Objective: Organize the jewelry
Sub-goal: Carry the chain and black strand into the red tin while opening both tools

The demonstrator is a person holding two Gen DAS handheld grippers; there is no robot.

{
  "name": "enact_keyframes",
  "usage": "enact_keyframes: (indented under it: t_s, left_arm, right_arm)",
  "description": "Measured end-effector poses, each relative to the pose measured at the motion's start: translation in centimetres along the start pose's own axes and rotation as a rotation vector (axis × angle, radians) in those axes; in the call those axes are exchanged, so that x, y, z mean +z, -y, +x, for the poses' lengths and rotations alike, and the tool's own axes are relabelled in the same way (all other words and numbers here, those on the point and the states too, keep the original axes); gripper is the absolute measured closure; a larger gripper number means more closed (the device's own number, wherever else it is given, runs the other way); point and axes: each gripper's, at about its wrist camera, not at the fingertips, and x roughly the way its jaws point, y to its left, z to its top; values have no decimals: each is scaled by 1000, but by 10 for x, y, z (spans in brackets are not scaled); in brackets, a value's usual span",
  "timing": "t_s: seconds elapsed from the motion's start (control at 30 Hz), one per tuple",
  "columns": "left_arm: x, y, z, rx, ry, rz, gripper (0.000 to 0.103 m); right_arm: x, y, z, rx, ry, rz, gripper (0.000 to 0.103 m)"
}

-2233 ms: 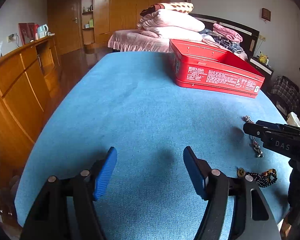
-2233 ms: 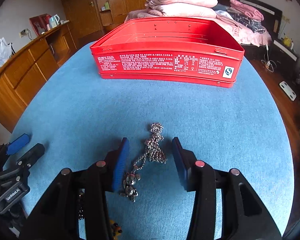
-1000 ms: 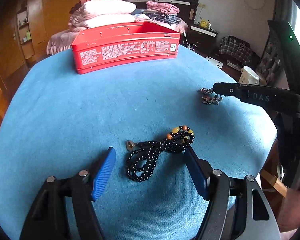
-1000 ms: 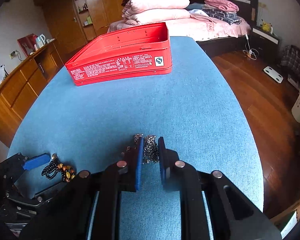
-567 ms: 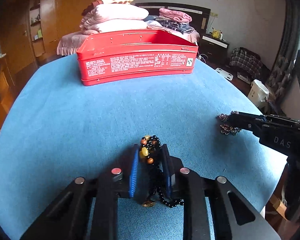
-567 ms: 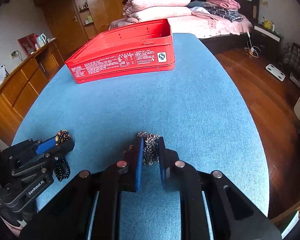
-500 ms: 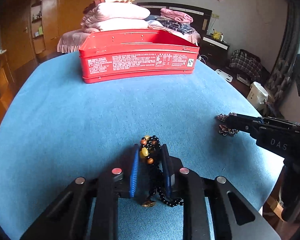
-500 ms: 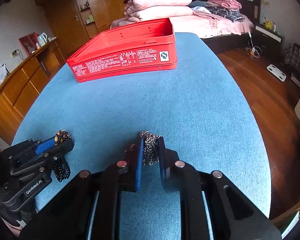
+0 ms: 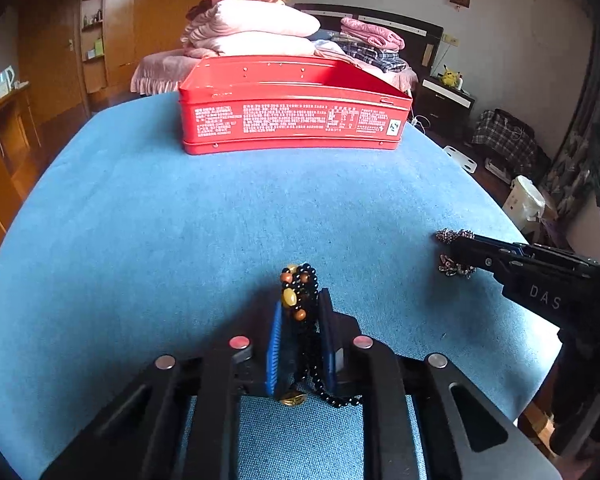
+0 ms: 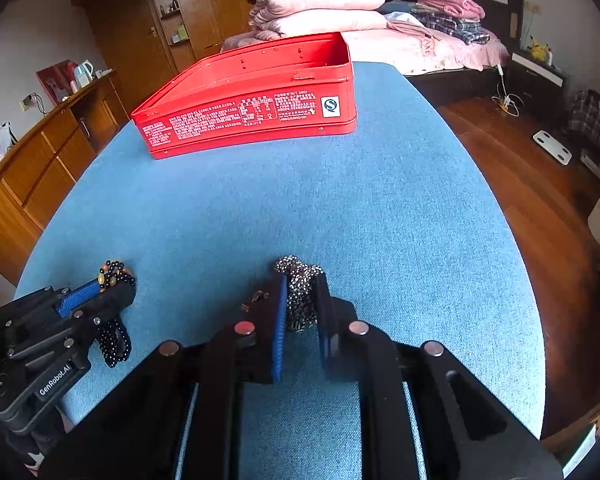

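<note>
left gripper (image 9: 300,332): clamped on black bead necklace with amber beads (image 9: 298,300), lifted for carrying
right gripper (image 10: 300,312): pinching bunched silver metal chain (image 10: 300,284)
open red metal tin (image 9: 292,108): likely destination

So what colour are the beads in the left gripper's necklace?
Mostly black, with a few orange and amber ones at the top of the beaded necklace; clearest in the left wrist view.

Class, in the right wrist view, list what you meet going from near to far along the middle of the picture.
right gripper → silver chain → blue tablecloth → red tin → folded pink bedding
</note>
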Motion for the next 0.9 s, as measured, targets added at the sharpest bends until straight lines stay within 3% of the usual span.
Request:
enact_keyframes:
  t_s: [0.37,0.9]
  left_arm:
    - [-1,2,-5,2,0,-9,90]
    - [15,-9,-23,11,64,-22,92]
  right_arm:
    - [1,-8,-11,13,17,-8,91]
    - [10,-17,-29,24,68,-42,91]
